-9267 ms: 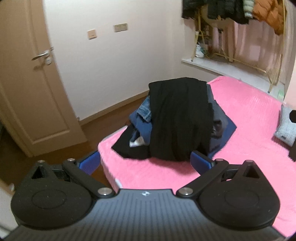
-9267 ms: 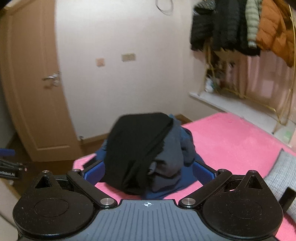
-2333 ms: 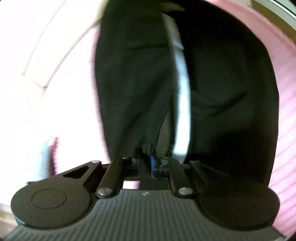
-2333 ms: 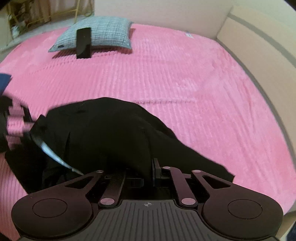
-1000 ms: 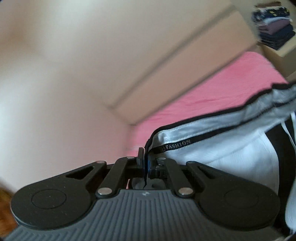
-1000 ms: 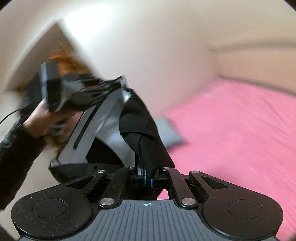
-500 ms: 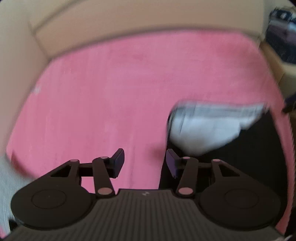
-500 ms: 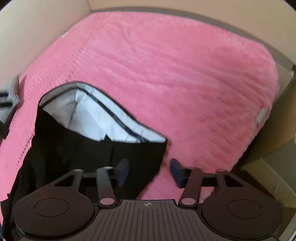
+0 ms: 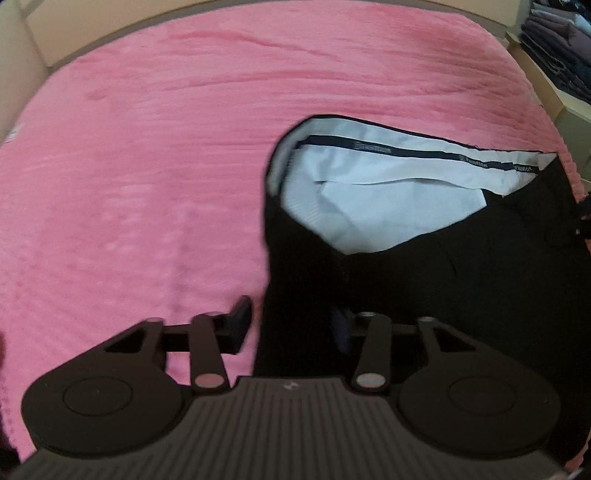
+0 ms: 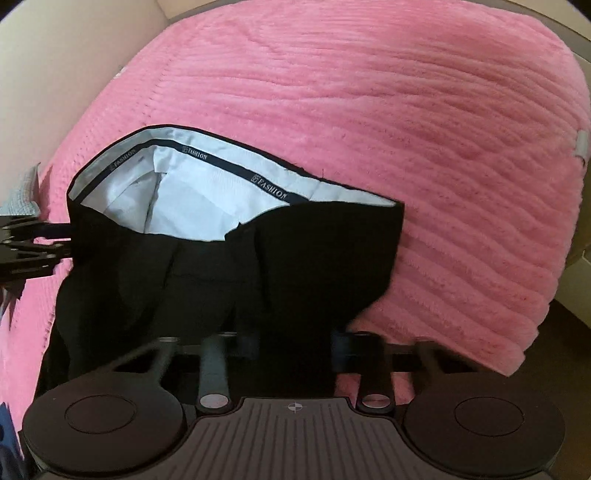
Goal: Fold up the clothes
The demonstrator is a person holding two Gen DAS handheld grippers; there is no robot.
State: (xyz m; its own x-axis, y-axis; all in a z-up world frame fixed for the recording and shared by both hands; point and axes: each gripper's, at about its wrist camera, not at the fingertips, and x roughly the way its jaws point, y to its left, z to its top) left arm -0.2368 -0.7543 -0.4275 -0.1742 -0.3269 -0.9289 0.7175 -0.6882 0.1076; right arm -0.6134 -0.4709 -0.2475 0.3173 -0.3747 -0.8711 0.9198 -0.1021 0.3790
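Black trousers (image 9: 443,277) lie on the pink bed cover (image 9: 147,147), waist away from me, the white lining (image 9: 388,184) with its "FASHION" band showing. My left gripper (image 9: 290,325) hovers at their left edge. Its jaws are closing: one finger (image 9: 240,321) is over the cover, the other over the cloth, and the pads do not press. In the right wrist view the trousers (image 10: 295,251) run under my right gripper (image 10: 295,349). Its jaws are closing too, still apart, with black cloth between them. The left gripper (image 10: 26,243) shows there at the waist's left side.
A beige headboard (image 9: 92,33) borders the far side of the bed. Folded clothes (image 9: 561,48) are stacked on a shelf at the far right. A grey pillow (image 10: 22,192) lies at the left. The bed's right edge drops to dark floor (image 10: 554,350).
A second ago both grippers held the trousers up in the air, shut on the waistband. They let go, and the trousers now lie flat on the bed. Both grippers have come down by them.
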